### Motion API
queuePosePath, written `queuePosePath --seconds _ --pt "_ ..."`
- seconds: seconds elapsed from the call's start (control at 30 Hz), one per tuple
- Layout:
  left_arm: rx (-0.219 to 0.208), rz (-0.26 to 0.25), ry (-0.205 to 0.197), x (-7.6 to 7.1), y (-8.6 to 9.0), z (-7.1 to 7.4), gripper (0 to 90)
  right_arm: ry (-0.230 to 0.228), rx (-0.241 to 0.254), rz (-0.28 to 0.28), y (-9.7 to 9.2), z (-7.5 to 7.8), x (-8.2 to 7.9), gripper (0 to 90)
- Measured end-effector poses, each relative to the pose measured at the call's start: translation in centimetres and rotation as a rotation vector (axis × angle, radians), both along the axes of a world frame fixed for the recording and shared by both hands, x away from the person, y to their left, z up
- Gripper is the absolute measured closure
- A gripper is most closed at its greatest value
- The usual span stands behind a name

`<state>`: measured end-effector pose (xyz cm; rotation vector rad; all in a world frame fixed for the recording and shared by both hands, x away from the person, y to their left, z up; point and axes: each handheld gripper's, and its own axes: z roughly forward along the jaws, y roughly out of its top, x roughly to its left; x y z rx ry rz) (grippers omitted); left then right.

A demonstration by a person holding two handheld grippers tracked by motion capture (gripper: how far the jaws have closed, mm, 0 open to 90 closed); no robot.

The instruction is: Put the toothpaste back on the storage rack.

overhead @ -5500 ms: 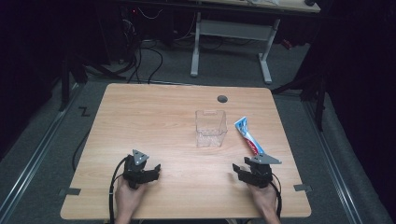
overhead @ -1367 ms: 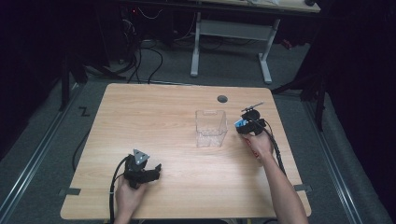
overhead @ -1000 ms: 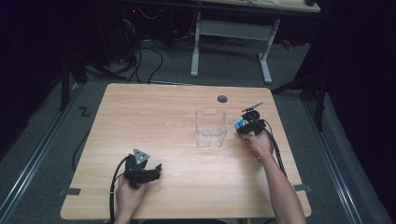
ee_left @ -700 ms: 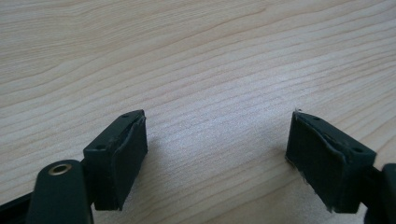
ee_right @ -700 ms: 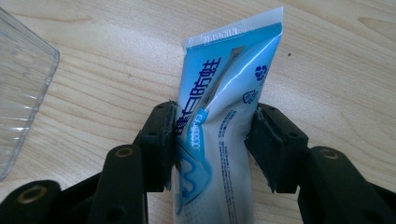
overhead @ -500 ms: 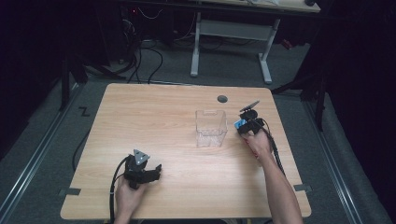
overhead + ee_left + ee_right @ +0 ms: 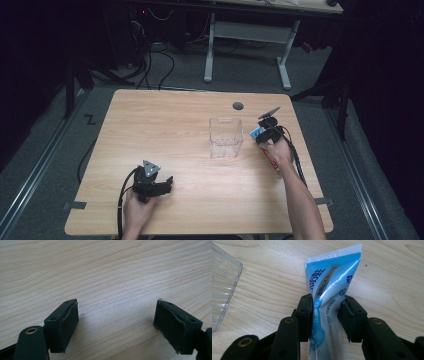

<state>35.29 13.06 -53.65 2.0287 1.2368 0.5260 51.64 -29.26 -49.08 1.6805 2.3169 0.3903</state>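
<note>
Lying flat on the table (image 7: 165, 125), the tube (image 7: 329, 290) is seen at the right of the high view, just right of the clear bin (image 7: 226, 136), with its crimped flat end pointing to the top of the right gripper view and its body running down out of the frame. It is gripped across its width, a little way below the crimp, by the right gripper (image 7: 325, 317); the jaws have just been closing, and both pads are pressed against the tube's sides, so that the soft wall is pinched narrow between them. A hold near the thin end seems chosen because the tube is flattest there and can be lifted off the wood without slipping. In the high view the right gripper (image 7: 264, 134) is held low over the tube (image 7: 270, 159), whose red lower part is partly covered by the hand. The bin's rim is seen at the left edge of the right gripper view, apart from the tube; being close and open at the top, it is judged to be where the tube is meant to go. At the lower left of the high view the left gripper (image 7: 159, 186) is rested on the table, well apart from the work. In its own view the jaws stand wide with nothing but bare wood between them, so it is apparently kept out of the way.
</note>
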Motion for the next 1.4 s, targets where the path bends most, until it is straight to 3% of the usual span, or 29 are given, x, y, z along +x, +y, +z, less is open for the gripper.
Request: queuePosePath --seconds 0.17,0.23,0.33,0.43,0.57,0.87,1.1,1.4 --pt "0.000 0.000 0.000 0.0 0.0 0.0 20.2 -0.006 0.013 0.008 -0.3 0.1 -0.1 62.5" --pt "-0.001 0.001 0.001 0.0 0.0 0.0 20.3 -0.035 0.035 0.008 -0.5 0.1 -0.2 63.5" --pt "-0.002 0.002 0.002 0.0 0.0 0.0 20.5 -0.040 0.049 0.009 -0.7 0.1 -0.2 64.1" --pt "-0.001 0.002 0.002 0.0 0.0 0.0 20.4 -0.066 0.070 0.012 -0.7 0.9 -0.7 65.1" --pt "0.001 0.001 0.002 0.0 0.0 0.0 19.9 -0.120 0.137 0.044 -1.1 2.3 -1.8 66.3" --pt "0.003 0.001 0.002 0.1 -0.1 0.0 19.5 -0.167 0.203 0.050 -1.9 3.5 -3.2 68.3" --pt "0.000 0.002 0.004 0.1 -0.1 0.0 19.8 -0.195 0.215 0.058 -2.5 5.0 -3.9 73.1" --pt "0.000 0.002 0.004 0.1 0.0 0.0 19.8 -0.229 0.239 0.095 -2.7 5.4 -4.8 74.8"
